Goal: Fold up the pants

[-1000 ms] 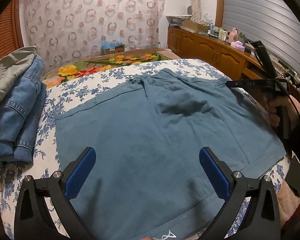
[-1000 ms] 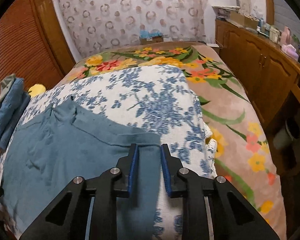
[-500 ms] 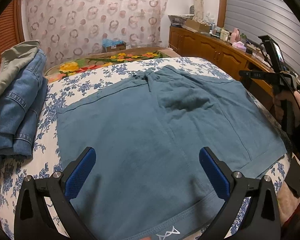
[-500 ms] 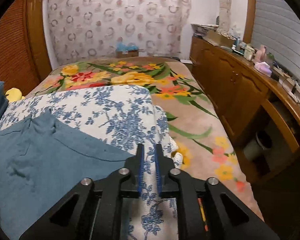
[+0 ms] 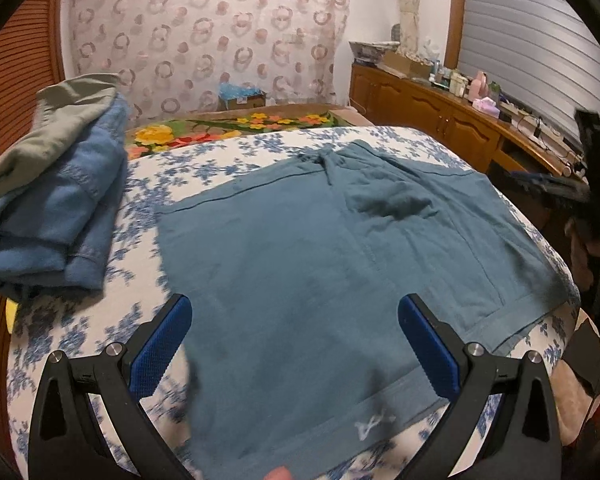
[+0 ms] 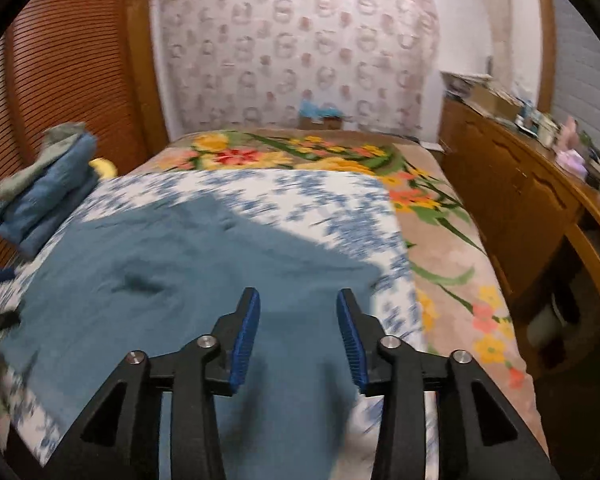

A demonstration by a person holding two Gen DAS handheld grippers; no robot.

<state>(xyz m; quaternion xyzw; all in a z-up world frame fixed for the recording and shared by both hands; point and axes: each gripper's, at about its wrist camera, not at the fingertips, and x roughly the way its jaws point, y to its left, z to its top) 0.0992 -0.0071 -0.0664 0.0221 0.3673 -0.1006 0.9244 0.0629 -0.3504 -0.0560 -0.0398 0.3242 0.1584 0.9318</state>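
Observation:
Teal-blue pants [image 5: 320, 264] lie spread flat on a bed with a blue-flowered white cover [image 5: 228, 160]; they also show in the right wrist view [image 6: 172, 272]. My left gripper [image 5: 296, 344] is wide open and empty, hovering over the near hem with a small white logo [image 5: 370, 426]. My right gripper [image 6: 296, 328] is open and empty above the pants' right part; it also shows at the right edge of the left wrist view [image 5: 556, 188].
A stack of folded denim and grey-green clothes [image 5: 56, 200] sits on the bed's left side. A flowered blanket [image 6: 440, 216] covers the far and right part of the bed. A wooden cabinet [image 6: 532, 216] with clutter runs along the right.
My right gripper was shut beside the pants' edge, lifted away, and has now opened above the cloth. My left gripper stayed open and the view shifted slightly right.

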